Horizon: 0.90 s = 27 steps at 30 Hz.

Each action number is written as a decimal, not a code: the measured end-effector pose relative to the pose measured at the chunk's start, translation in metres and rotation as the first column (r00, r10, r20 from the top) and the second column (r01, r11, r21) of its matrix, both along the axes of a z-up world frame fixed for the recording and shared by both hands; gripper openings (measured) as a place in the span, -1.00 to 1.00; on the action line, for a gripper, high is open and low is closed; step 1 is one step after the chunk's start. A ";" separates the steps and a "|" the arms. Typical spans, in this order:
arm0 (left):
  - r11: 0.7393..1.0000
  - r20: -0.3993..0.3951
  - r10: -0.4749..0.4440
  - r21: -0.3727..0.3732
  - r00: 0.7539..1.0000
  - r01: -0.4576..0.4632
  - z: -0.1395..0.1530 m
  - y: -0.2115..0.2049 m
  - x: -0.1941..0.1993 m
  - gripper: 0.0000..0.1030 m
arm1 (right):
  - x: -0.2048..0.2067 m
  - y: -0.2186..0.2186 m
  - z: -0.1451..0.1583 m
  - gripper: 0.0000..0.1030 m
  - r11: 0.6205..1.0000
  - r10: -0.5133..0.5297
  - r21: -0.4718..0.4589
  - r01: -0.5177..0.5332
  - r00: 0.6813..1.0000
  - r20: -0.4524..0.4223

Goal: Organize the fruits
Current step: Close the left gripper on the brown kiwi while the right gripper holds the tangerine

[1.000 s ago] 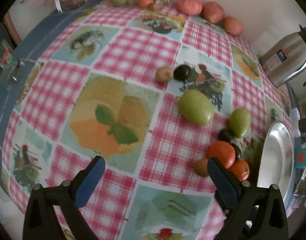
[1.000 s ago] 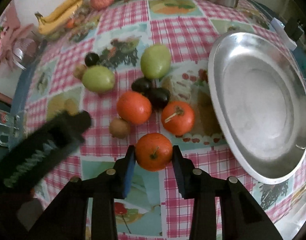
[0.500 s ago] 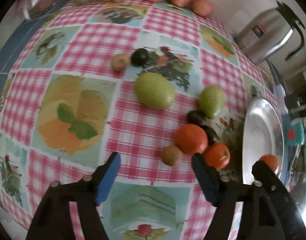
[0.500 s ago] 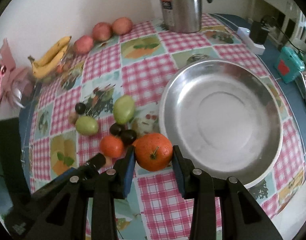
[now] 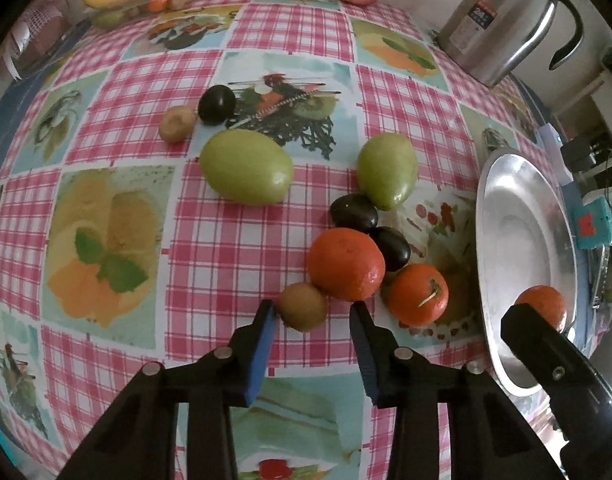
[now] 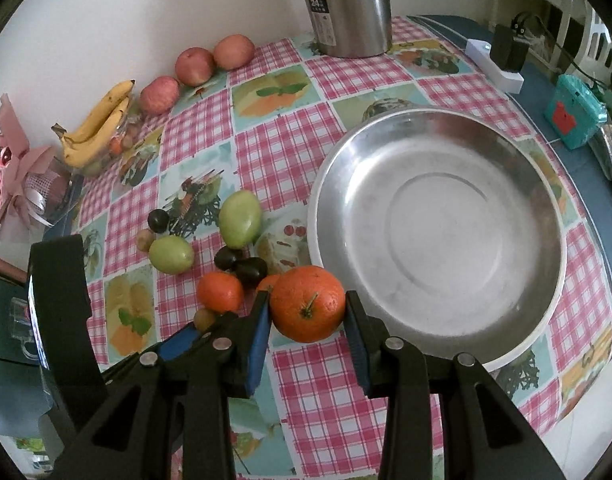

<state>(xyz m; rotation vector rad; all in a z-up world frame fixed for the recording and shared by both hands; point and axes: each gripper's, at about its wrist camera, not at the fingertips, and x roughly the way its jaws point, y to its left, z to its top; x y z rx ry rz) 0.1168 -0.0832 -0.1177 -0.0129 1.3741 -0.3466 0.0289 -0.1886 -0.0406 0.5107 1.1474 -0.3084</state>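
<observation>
Since half a second ago we have carried the orange (image 6: pixel 307 304) further over, so it now hangs at the near left rim of the metal dish (image 6: pixel 437 128), pinched between the two pads of our right tongs (image 6: pixel 307 314). Meanwhile our left tongs (image 5: pixel 310 322) have narrowed and come forward toward the small brown fruit (image 5: pixel 302 306), which now sits just ahead of their parted pads, not gripped.

From the left camera, the carried orange shows above the dish's near part, so a release here would probably land it inside. The risk is the bare, smooth, sloped metal: dropped from any height, a round orange could roll across the dish or bounce over the rim.

On the left side, the brown fruit touches a larger orange (image 5: pixel 345 269), with two dark plums (image 5: pixel 353 212) and another orange (image 5: pixel 417 294) crowded right behind. If we close off-centre, a pad may nudge that cluster and send fruit rolling over the checked cloth (image 5: pixel 298 32). Two green fruits (image 5: pixel 246 172) lie farther back, well clear.
</observation>
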 end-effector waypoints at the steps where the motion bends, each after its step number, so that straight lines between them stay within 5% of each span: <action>1: 1.000 -0.001 0.000 -0.006 1.000 0.000 0.002 0.005 -0.003 -0.22 | 0.000 0.000 0.000 -0.27 1.000 0.000 0.001 0.000 1.000 0.000; 6: 1.000 -0.004 0.001 -0.011 1.000 -0.001 0.002 0.006 -0.004 -0.29 | -0.001 -0.001 0.000 -0.27 1.000 -0.004 0.008 0.004 1.000 -0.001; 8: 1.000 0.000 0.009 0.010 1.000 -0.009 0.004 0.013 -0.007 -0.49 | 0.000 -0.001 0.000 -0.27 1.000 -0.004 0.011 0.004 1.000 -0.004; 27: 0.999 0.021 0.032 0.004 0.999 -0.032 0.017 0.022 -0.011 -0.49 | 0.001 -0.003 -0.005 -0.27 1.000 -0.011 0.026 0.011 1.000 -0.022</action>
